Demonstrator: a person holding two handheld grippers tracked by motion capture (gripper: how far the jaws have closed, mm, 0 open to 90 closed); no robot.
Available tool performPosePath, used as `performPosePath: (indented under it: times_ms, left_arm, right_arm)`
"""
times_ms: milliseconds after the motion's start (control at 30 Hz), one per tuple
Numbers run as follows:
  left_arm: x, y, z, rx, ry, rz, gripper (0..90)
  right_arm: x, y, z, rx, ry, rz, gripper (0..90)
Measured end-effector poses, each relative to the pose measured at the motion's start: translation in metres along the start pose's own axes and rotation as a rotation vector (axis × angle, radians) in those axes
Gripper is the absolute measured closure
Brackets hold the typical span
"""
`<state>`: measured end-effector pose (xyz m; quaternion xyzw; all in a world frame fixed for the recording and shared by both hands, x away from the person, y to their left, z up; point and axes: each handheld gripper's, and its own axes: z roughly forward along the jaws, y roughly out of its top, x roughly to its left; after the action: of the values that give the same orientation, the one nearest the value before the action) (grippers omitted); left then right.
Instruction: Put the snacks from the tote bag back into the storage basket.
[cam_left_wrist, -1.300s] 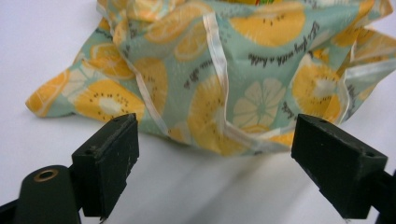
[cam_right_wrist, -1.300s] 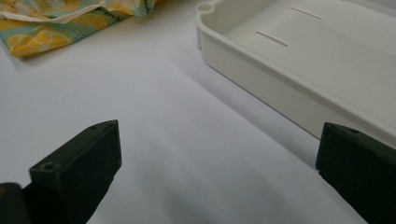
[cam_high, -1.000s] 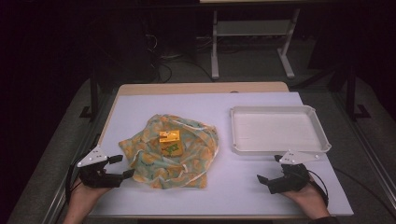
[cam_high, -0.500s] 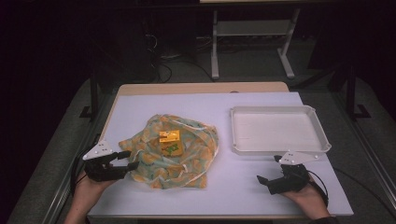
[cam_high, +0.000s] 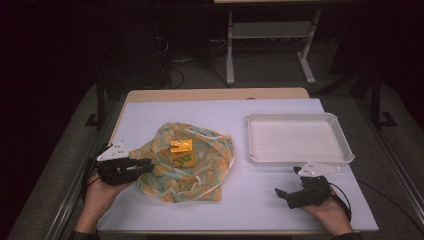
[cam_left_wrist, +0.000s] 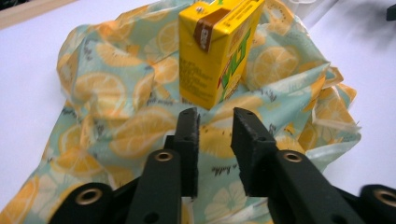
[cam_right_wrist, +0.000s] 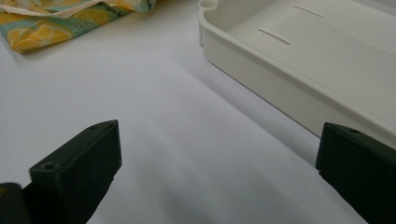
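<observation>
The juice carton stands on the cloth; the tray is empty, so nothing looks done. The left gripper, jaws narrowly parted, grasps nothing; the right gripper rests wide apart.

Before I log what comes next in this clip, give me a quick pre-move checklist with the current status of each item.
1. Juice box upright on lemon-print cloth: ok.
2. Left gripper aimed at the box, jaws narrowly apart, gripping nothing: ok.
3. Right gripper open, over bare table: ok.
4. Tray empty: ok.
5. Anything hidden under the cloth: cannot tell.
</observation>
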<state>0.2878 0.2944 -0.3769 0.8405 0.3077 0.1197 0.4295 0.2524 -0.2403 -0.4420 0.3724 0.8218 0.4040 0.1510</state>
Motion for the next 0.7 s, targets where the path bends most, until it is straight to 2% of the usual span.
performPosePath:
  times_ms: [100,233,600,700]
  left_arm:
    - [0.0,0.004,0.003,0.002,-0.009,0.0,76.8]
    - [0.002,0.011,0.009,0.009,-0.023,0.006,88.9]
    - [0.001,0.024,0.025,0.022,-0.03,0.048,89.6]
    - [0.001,0.025,0.029,0.02,-0.039,0.044,89.6]
  right_arm:
    - [0.0,0.0,0.0,0.0,0.001,0.0,0.0]
    - [0.0,0.0,0.0,0.002,0.002,-0.001,0.0]
    - [0.001,0.0,0.0,0.004,0.007,-0.005,0.0]
    - [0.001,0.0,0.001,0.005,0.007,-0.008,0.0]
